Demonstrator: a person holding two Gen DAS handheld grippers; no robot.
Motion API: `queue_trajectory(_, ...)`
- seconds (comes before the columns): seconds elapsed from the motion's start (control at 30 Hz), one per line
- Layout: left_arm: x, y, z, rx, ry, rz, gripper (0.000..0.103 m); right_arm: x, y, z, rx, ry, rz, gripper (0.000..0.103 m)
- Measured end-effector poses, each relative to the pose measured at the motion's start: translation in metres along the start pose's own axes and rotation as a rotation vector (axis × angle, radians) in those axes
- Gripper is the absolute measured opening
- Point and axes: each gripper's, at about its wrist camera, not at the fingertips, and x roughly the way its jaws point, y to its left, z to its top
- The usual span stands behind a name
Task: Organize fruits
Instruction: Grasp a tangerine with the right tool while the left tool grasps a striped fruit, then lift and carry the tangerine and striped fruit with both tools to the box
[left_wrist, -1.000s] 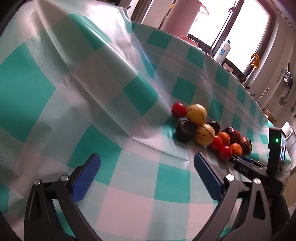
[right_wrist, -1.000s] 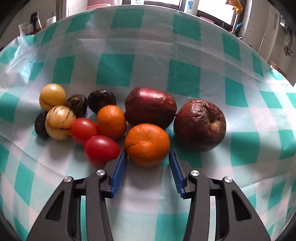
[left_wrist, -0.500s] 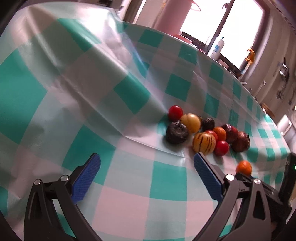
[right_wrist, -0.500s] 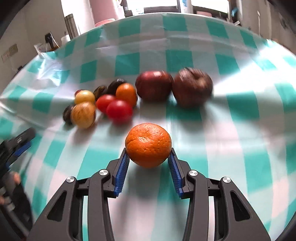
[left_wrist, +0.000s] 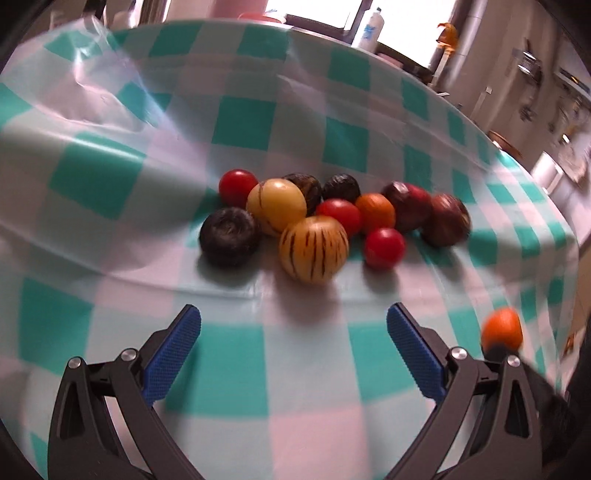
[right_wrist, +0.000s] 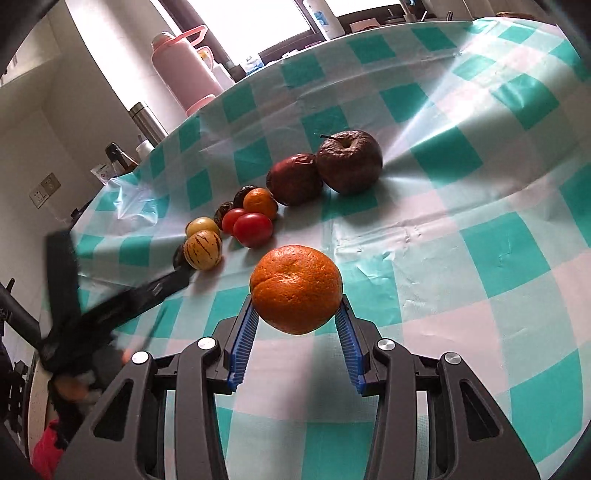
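Between the blue pads of the right tongs (right_wrist: 295, 328): an orange (right_wrist: 295, 289), clamped from both sides and lifted clear of the checked counter (right_wrist: 480, 258). Well apart from it, back on the cloth, the remaining fruit in a tight cluster: two striped yellow melons (left_wrist: 313, 248), red tomatoes (left_wrist: 384, 247), a second small orange (left_wrist: 375, 211), dark round fruits (left_wrist: 229, 236), a red apple (right_wrist: 294, 179) touching a wrinkled brown apple (right_wrist: 349, 160). Left tongs (left_wrist: 293, 356) spread wide, nothing between the pads, hanging just short of the cluster.
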Motion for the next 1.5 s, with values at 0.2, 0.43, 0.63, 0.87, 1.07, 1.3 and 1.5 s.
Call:
queue_trajectory(0.2, 0.03, -0.009, 0.024, -0.041, 0.015, 0.034, 0.099, 0.001, 0.0, 0.0, -0.001, -0.002, 0.014, 0.043)
queue_trajectory(0.43, 0.035, -0.023, 0.02, 0.037, 0.006, 0.076, 0.046, 0.002, 0.0, 0.0, -0.004, 0.002, 0.017, 0.043)
queue_trajectory(0.63, 0.008, -0.021, -0.003, 0.059, -0.033, 0.029, 0.046, 0.001, -0.001, -0.001, 0.003, -0.007, 0.013, 0.043)
queue_trajectory(0.87, -0.028, -0.009, -0.033, 0.025, -0.075, -0.035, 0.046, 0.0, -0.002, -0.001, 0.004, -0.007, 0.011, 0.043)
queue_trajectory(1.07, -0.039, -0.002, -0.039, 0.013, -0.093, -0.051, 0.046, 0.0, -0.003, -0.001, 0.008, -0.006, 0.004, 0.043)
queue_trajectory(1.3, -0.043, -0.005, -0.043, 0.024, -0.105, -0.059, 0.046, 0.004, -0.002, -0.001, 0.005, 0.01, -0.018, 0.043)
queue_trajectory(1.5, -0.055, -0.007, -0.055, 0.023, -0.104, -0.094, 0.046, -0.006, 0.002, -0.01, 0.003, -0.005, -0.051, 0.043)
